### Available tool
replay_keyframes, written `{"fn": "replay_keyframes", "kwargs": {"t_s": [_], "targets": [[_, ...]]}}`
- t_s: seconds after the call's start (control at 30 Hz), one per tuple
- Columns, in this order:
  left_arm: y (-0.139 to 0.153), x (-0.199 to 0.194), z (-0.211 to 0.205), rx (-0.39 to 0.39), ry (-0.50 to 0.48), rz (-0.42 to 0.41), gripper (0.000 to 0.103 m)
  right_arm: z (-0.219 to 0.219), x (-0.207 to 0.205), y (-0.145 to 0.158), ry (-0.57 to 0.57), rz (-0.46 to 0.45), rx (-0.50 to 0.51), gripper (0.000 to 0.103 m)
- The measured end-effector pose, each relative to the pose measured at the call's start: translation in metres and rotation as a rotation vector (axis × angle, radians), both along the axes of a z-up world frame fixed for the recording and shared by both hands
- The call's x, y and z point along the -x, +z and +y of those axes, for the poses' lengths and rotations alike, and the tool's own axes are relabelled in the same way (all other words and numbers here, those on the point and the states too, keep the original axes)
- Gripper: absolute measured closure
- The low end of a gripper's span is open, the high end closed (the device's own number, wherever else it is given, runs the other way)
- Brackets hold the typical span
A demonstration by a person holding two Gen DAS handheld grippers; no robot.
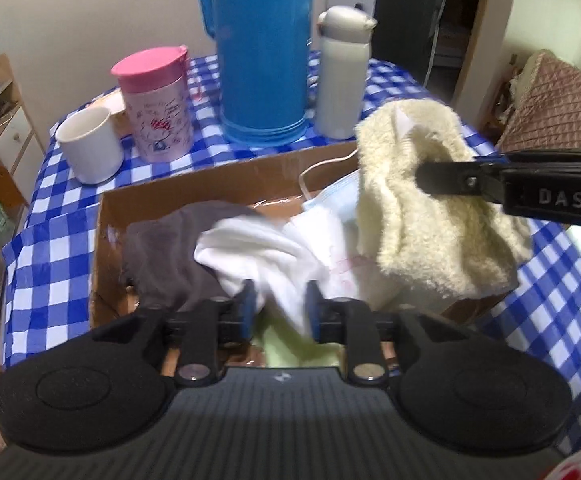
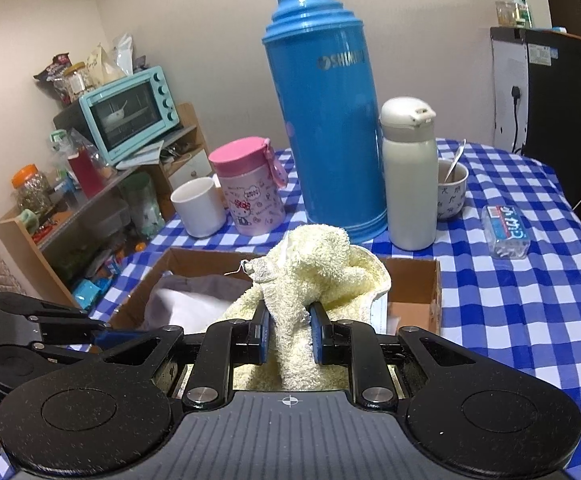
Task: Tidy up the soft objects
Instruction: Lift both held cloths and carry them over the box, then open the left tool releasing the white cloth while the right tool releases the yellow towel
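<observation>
A cardboard box [image 1: 210, 172] stands on the blue-checked table. In it lie a grey cloth [image 1: 162, 248], a white cloth [image 1: 258, 252] and a pale blue face mask [image 1: 338, 196]. My left gripper [image 1: 280, 308] hangs low over the box's near side, jaws apart, with a fold of the white cloth loose between the pads. My right gripper [image 2: 289, 336] is shut on a fluffy cream towel [image 2: 318, 260], held over the box's right half. In the left wrist view the towel [image 1: 430, 240] droops over the box's right edge below the right gripper's finger [image 1: 450, 178].
Behind the box stand a tall blue thermos [image 2: 322, 112], a white flask [image 2: 408, 184], a pink-lidded jar [image 2: 250, 192] and a white mug [image 2: 198, 208]. A bowl with a spoon [image 2: 452, 192] and a clear plastic box [image 2: 506, 232] sit right. A cluttered shelf with a teal oven [image 2: 130, 112] is left.
</observation>
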State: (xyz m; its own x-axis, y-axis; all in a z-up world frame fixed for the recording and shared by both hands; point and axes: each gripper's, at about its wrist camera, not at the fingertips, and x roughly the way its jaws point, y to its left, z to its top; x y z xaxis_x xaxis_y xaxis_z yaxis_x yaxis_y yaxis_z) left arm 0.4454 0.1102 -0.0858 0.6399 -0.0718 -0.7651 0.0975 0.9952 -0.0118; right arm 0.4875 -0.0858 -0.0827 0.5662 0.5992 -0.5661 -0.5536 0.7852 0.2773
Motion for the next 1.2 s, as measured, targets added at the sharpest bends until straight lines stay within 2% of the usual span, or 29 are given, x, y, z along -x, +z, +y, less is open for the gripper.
{"fn": "replay_keyframes", "kwargs": {"t_s": [0.37, 0.7, 0.97, 1.1, 1.2], "targets": [[0.000, 0.004, 0.035, 0.001, 0.065, 0.007, 0.070, 0.018, -0.007, -0.018, 0.033, 0.021, 0.005, 0.083], [-0.006, 0.002, 0.047, -0.005, 0.101, 0.026, 0.069, 0.051, -0.012, -0.037, 0.064, 0.068, -0.008, 0.082], [-0.013, -0.001, 0.050, 0.000, 0.116, 0.046, 0.070, 0.073, -0.016, -0.064, 0.058, 0.103, 0.125, 0.082], [-0.015, -0.002, 0.050, 0.007, 0.127, 0.055, 0.070, 0.074, -0.016, -0.066, 0.059, 0.097, 0.144, 0.081], [-0.015, -0.002, 0.051, 0.016, 0.132, 0.057, 0.069, 0.071, -0.013, -0.062, 0.044, 0.073, 0.138, 0.064]]}}
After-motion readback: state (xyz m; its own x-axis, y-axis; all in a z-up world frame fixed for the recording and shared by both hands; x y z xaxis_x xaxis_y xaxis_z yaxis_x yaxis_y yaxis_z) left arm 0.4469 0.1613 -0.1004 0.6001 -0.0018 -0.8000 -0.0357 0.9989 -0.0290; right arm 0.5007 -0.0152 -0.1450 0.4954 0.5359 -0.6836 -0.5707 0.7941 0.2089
